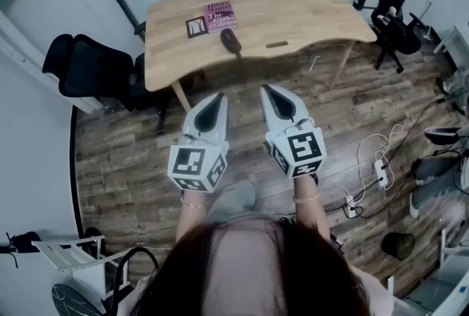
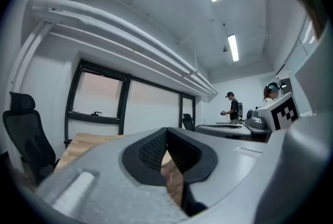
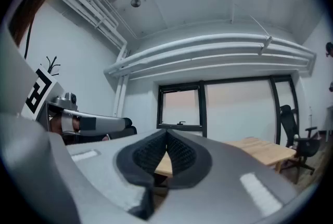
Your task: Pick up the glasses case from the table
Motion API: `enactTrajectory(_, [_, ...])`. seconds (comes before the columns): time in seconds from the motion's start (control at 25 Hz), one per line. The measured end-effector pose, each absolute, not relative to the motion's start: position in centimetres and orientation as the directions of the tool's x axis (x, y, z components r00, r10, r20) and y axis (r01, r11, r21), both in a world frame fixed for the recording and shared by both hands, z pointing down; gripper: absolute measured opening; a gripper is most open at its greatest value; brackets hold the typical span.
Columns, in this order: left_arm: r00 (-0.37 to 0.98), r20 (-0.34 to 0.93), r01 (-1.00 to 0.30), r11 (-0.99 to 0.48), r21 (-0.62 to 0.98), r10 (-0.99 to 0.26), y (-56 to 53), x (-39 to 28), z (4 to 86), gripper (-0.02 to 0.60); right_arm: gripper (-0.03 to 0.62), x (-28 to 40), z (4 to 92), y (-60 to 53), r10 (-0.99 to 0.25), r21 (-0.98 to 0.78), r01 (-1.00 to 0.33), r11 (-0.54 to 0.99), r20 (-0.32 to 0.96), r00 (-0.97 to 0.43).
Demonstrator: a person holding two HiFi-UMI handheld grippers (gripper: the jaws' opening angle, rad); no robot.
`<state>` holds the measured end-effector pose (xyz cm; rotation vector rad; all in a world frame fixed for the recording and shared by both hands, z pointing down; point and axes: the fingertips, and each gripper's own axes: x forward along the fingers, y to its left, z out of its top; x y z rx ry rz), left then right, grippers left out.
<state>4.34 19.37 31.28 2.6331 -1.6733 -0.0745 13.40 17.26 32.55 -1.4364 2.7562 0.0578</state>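
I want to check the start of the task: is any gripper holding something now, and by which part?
Nothing is held. The left gripper and the right gripper are shut and empty; the glasses case lies on the table.

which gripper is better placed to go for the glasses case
Left, but only marginally. Both are shut, empty and short of the table. The glasses case lies more nearly straight ahead of the left gripper, while the right gripper would have to angle across.
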Motion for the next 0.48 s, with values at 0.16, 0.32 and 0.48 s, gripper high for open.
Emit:
enactTrajectory(0.16, [0.427, -0.025, -0.902, -0.428, 0.051, -0.904, 18.3, 4.2, 31.5, 0.009, 0.003, 13.3, 32.4, 16.4, -0.825, 0.015, -0.827, 0.562, -0.067, -0.561])
enactTrajectory(0.32, [0.431, -0.02, -0.901, -0.431, 0.053, -0.902, 17.0, 3.7, 31.9, 0.009, 0.003, 12.6, 32.8, 15.3, -0.825, 0.008, -0.826, 0.563, -0.058, -0.563])
enactTrajectory(0.48, [0.431, -0.015, -0.9, -0.431, 0.062, -0.902, 15.4, 2.8, 32.3, 0.009, 0.003, 11.7, 33.1, 14.1, -0.818, -0.04, -0.817, 0.575, -0.053, -0.573])
